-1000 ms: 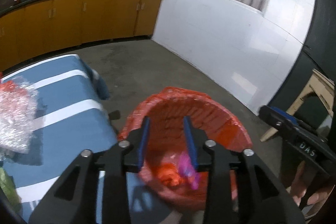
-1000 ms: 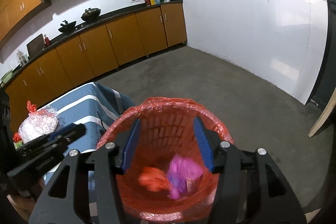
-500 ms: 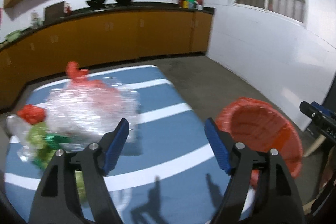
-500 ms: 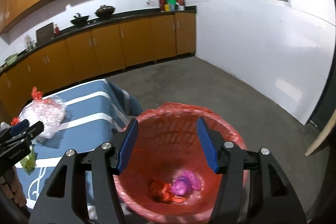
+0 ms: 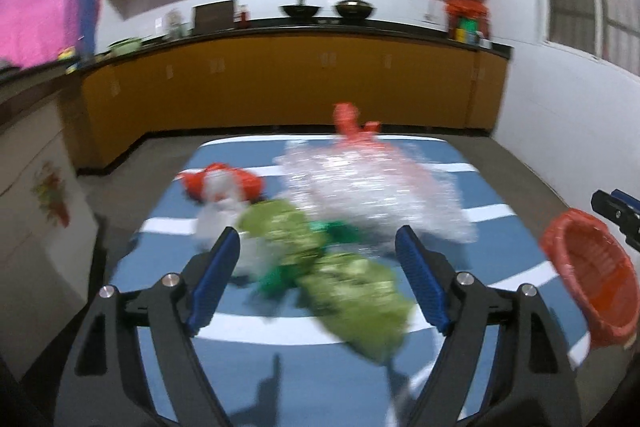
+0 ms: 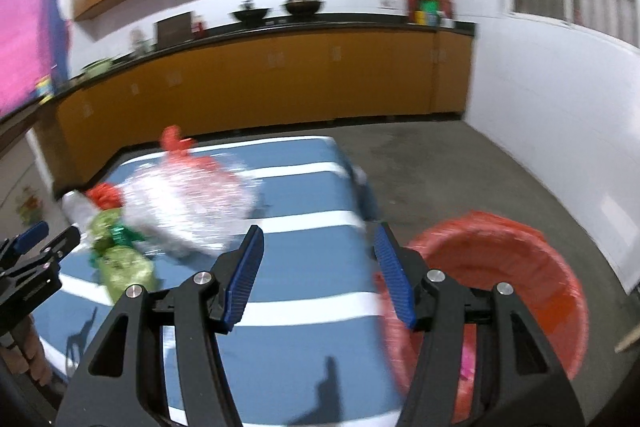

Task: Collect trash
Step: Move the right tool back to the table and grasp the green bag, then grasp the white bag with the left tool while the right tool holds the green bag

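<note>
On the blue striped table (image 5: 332, 387), far left w/ the red scrap (image 5: 224, 181) and a whitish wad just below it, the trash sits in a loose clump; all of it blurred. Next right, the green wrapper (image 5: 344, 279) runs diagonally toward the near edge, a darker green bit beside it. Left gripper (image 5: 318, 281) hangs right over that wrapper: jaws wide and opening, blue pads either side of it, not touching it in this view, nothing pinched. Right of and behind the wrapper lies the big clear bag (image 5: 372, 191) w/ a red knot on top, touching the green stuff. Further right, off the table's right edge, on the floor, is the red bin (image 5: 592, 279), well apart from the left gripper.

Right wrist view, same order: left gripper's tip at far left edge, near the green wrapper (image 6: 120, 263); clear bag (image 6: 188, 207) mid-left; right gripper (image 6: 316, 275) spread partway, empty, over the table's right part near its edge. Trash clump is ahead and left of it, apart. Red bin (image 6: 532, 267) just right of the right pad, w/ something pink inside; can't tell what.
</note>
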Available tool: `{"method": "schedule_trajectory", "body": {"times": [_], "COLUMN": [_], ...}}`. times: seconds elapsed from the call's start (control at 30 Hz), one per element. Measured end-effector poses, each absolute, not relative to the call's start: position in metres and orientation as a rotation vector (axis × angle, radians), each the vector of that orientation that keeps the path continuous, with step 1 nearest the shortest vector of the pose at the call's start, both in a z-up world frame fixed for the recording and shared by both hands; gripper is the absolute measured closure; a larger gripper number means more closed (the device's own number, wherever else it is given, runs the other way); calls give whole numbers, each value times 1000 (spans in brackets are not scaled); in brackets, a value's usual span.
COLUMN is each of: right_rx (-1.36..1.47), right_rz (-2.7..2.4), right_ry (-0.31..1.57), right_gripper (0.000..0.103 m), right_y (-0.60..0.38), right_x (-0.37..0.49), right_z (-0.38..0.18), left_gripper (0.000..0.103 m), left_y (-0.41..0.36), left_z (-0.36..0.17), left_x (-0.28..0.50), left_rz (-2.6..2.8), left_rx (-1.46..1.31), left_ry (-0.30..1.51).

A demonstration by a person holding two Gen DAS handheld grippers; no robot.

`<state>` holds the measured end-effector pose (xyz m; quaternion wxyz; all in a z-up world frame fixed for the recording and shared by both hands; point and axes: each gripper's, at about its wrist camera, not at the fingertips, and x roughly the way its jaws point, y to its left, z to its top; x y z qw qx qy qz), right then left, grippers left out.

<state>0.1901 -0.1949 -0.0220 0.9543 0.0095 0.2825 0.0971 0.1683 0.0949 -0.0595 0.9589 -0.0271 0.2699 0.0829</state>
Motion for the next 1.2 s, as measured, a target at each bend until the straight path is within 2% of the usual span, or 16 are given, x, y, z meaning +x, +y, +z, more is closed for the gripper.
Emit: {"method": "schedule_trajectory", "body": {"times": [0.13, 0.37, 0.83, 0.87, 1.0, 1.2], "right_rx": [0, -32, -134, -141, -138, -93], "right_rz": [306, 529, 574, 569, 566, 580], "right_ry": [576, 642, 729, 734, 766, 751], "right_gripper": [46, 57, 57, 58, 83, 88], "right_y": [-148, -59, 16, 19, 20, 2], "right_x": [195, 206, 225, 227, 234, 226], "right_z": [-21, -41, -80, -83, -89, -80], "left_gripper": [24, 24, 24, 24, 24, 24], "left_y": [133, 188, 242, 242, 240, 234], "left_z": [-60, -54, -65, -65, -68, -71], "left_x": [159, 140, 120, 121, 122, 127], "left_rz": [261, 375, 460, 460, 451, 427], "left_rx": [-95, -141, -215, -216, -214, -218], "left_ry": [546, 513, 531, 533, 538, 546]}}
